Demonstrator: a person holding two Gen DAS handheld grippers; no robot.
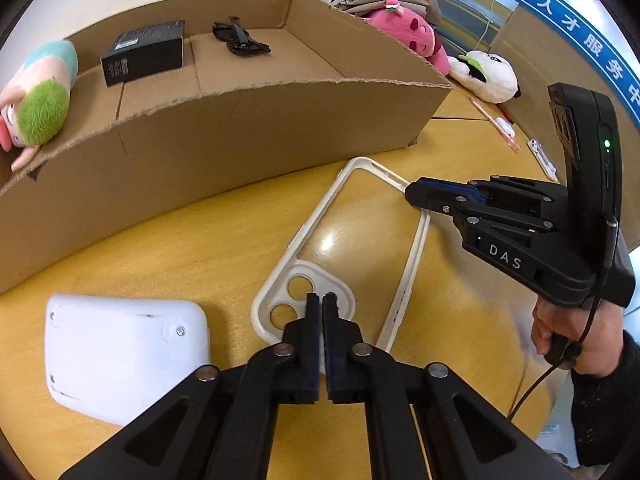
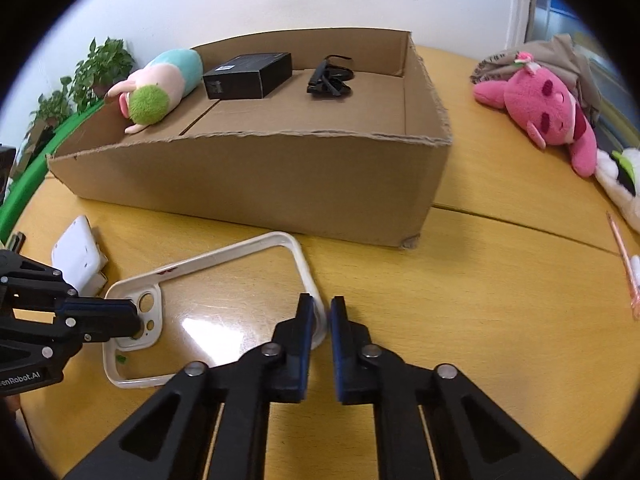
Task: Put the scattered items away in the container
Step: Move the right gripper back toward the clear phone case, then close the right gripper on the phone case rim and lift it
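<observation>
A clear phone case with a white rim (image 1: 412, 264) (image 2: 256, 242) lies on the yellow table in front of an open cardboard box (image 1: 224, 136) (image 2: 256, 176). My left gripper (image 1: 321, 300) (image 2: 138, 322) is shut on the case's camera-cutout end. My right gripper (image 2: 320, 310) (image 1: 408, 194) is closed on the case's rim at the opposite corner. The box holds a plush toy (image 2: 160, 84), a black box (image 2: 248, 74) and black sunglasses (image 2: 330, 78).
A white device (image 1: 120, 354) (image 2: 78, 254) lies left of the case. A pink plush (image 2: 544, 110), a white plush (image 1: 488, 76) and a pink pen (image 2: 624, 264) lie right of the box. Potted plants (image 2: 92, 76) stand far left.
</observation>
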